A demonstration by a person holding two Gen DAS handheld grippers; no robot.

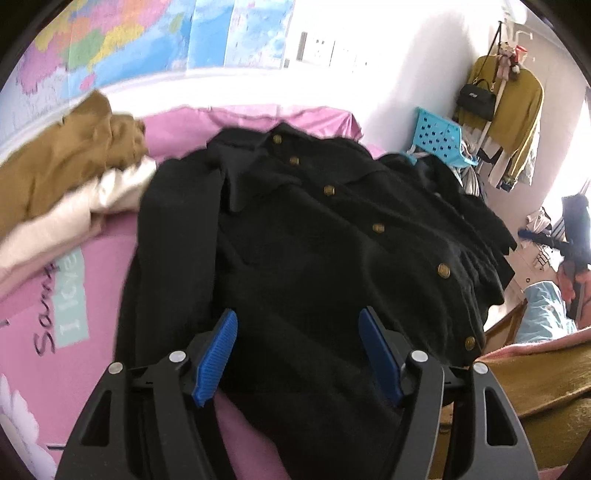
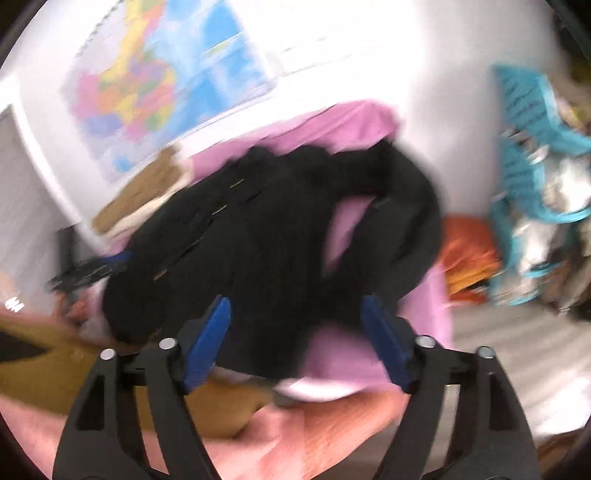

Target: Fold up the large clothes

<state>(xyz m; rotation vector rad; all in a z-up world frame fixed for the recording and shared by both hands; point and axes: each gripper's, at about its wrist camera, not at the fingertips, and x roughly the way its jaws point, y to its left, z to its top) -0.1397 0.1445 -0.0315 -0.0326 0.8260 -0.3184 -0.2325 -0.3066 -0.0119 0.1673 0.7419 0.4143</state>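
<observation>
Black jacket [image 1: 314,240] lies spread on the pink bed [image 1: 92,295], under the left hand-held gripper [image 1: 297,354], jaws wide apart, holding nothing. Right hand-held gripper [image 2: 295,343] is wide apart too, empty. Brown clothes [image 1: 66,155] sit upper left.

A coloured wall map [image 1: 147,33] hangs above the bed, whose pink sheet [image 1: 48,295] carries printed lettering. At the bed's far end stands a blue perforated plastic basket [image 1: 439,134]. A mustard sweater [image 1: 517,110] hangs on the wall beyond, with a black handbag [image 1: 476,98] slung in front of it. An orange cloth [image 2: 465,258] lies beside the bed.
</observation>
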